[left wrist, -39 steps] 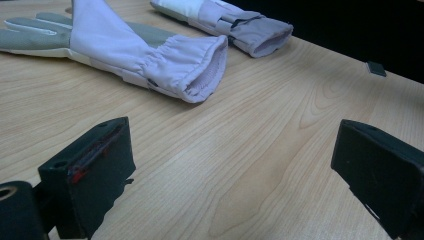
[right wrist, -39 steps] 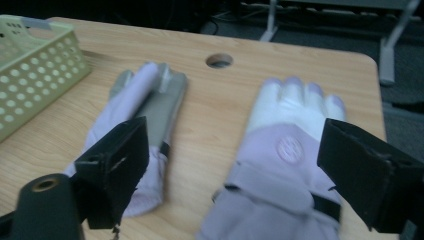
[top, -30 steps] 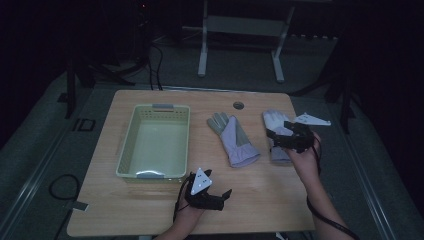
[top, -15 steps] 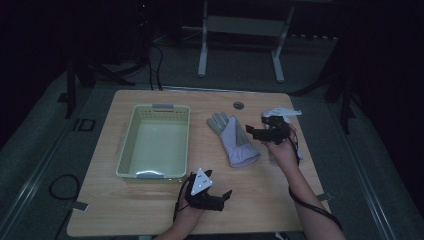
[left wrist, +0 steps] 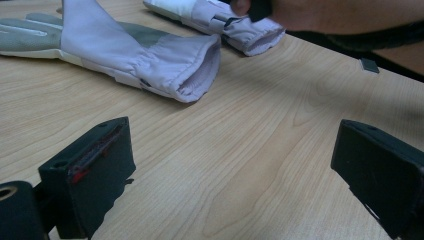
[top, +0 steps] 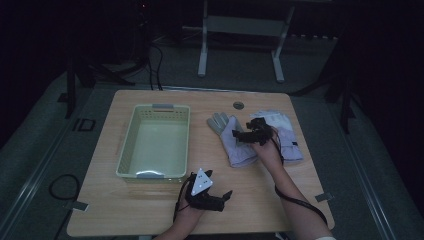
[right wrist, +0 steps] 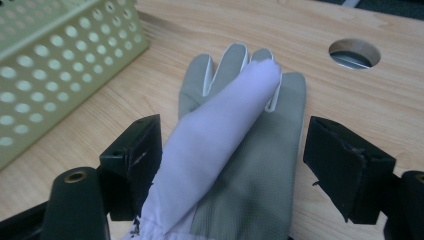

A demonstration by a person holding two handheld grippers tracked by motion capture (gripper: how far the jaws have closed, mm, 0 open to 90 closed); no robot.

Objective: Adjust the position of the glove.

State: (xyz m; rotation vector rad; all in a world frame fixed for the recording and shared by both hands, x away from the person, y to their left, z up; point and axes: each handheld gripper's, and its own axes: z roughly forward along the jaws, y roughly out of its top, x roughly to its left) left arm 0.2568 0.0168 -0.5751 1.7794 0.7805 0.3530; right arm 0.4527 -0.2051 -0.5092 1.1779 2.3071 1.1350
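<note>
Two lilac-and-grey work gloves lie on the wooden table right of the basket. My right gripper (top: pixel 238 136) hangs low over the left glove (top: pixel 220 125), pointing toward its fingers. In the right gripper view this glove (right wrist: pixel 260 165) lies palm up between the jaws of the right gripper (right wrist: pixel 232 165), with a lilac fold across it. The jaws have just been closing; the left one is at the fold, the right one stands apart. The other glove (top: pixel 289 142) lies beside the hand. My left gripper (top: pixel 226 200) rests open near the front edge, with only bare wood between the jaws of the left gripper (left wrist: pixel 232 170).
A pale green perforated basket (top: pixel 131 145) stands empty at the table's left half; its wall (right wrist: pixel 50 75) is close to the glove. A round cable hole (top: pixel 238 105) sits behind the gloves. In the left gripper view, the near glove's cuff (left wrist: pixel 185 70) opens toward me.
My right gripper has moved left and down, from over the right glove to low over the left glove. The left gripper has stayed put.
</note>
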